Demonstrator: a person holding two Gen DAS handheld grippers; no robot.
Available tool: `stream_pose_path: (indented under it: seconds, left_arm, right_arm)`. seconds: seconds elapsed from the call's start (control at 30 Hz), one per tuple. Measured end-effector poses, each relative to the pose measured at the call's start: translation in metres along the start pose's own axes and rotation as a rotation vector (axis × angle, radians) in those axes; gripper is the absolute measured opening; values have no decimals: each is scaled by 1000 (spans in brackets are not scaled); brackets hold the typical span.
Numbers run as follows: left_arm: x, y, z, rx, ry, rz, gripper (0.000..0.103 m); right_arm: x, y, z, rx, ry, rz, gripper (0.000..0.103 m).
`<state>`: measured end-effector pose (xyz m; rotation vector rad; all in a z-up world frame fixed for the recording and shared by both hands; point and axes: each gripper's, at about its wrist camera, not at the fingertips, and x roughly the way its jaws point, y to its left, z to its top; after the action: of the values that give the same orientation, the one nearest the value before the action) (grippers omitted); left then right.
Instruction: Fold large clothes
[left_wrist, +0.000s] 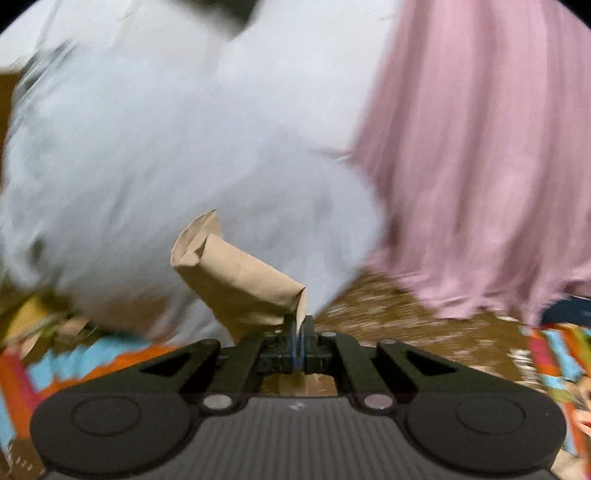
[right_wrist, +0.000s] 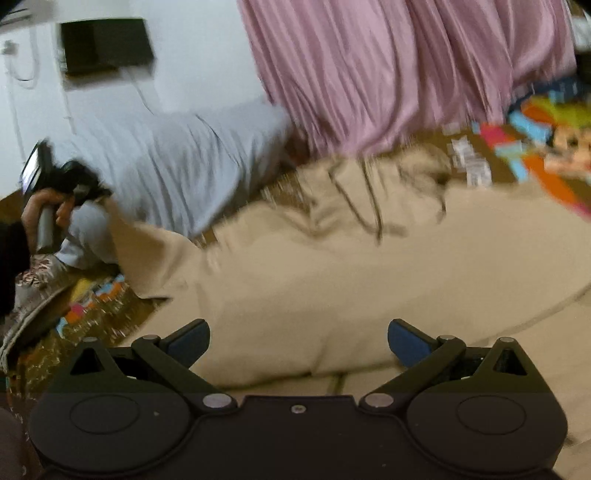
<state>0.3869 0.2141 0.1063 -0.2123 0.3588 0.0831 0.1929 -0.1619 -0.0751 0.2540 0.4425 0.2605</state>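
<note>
A large beige garment (right_wrist: 332, 280) with dark lettering lies spread on the bed. In the left wrist view my left gripper (left_wrist: 298, 326) is shut on a rolled corner of this beige garment (left_wrist: 236, 280), which sticks up ahead of the pads. The right wrist view shows the same left gripper (right_wrist: 79, 188) at the far left, held in a hand (right_wrist: 40, 210), with the garment's edge pulled up to it. My right gripper (right_wrist: 298, 343) hovers just above the garment's near part, its blue pads (right_wrist: 406, 343) wide apart with nothing between them.
A pale grey pillow or bedding (right_wrist: 177, 158) lies behind the garment. Pink curtains (right_wrist: 406, 74) hang at the back. The bed has a brown patterned sheet with bright coloured blocks (right_wrist: 535, 147). A dark box (right_wrist: 107, 44) is mounted on the white wall.
</note>
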Motion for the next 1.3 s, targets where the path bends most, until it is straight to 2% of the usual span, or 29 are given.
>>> stream_pose_path:
  seconds: [0.13, 0.27, 0.4, 0.53, 0.6, 0.63, 0.7, 0.73, 0.77, 0.87, 1.03, 1.17, 1.3]
  left_arm:
    - [-50, -79, 10, 155, -59, -202, 0]
    - [-84, -148, -9, 261, -48, -385, 0]
    - [-100, -198, -53, 281, 20, -538, 1]
    - [-104, -234, -120, 316, 162, -662, 2]
    - [-103, -239, -155, 337, 232, -686, 7]
    - [-103, -240, -174, 343, 269, -695, 12]
    - [-103, -233, -200, 326, 323, -713, 33]
    - [-104, -228, -211, 314, 349, -723, 57]
    - [-107, -220, -221, 298, 367, -725, 70]
    - [-115, -189, -232, 263, 399, -717, 71]
    - [-115, -142, -224, 267, 370, -530, 82]
    - [-99, -112, -208, 234, 303, -383, 87]
    - [-78, -83, -201, 240, 255, -240, 92]
  right_arm:
    - [-32, 2, 22, -57, -91, -65, 102]
    - [-66, -26, 46, 56, -141, -104, 102]
    - [-102, -54, 55, 106, -174, -211, 102]
    - [-132, -85, 46, 168, -188, -307, 102]
    - [-140, -100, 39, 203, -183, -348, 102]
    - [-143, -105, 36, 215, -180, -367, 102]
    - [-145, -113, 31, 233, -184, -392, 102]
    - [-145, -116, 30, 242, -187, -396, 102]
    - [-143, -118, 28, 253, -183, -394, 102]
    - [-132, -119, 22, 273, -147, -375, 102]
    - [-97, -109, 11, 289, -22, -350, 102]
    - [-62, -94, 11, 252, 97, -332, 94]
    - [-18, -87, 18, 239, 211, -252, 84]
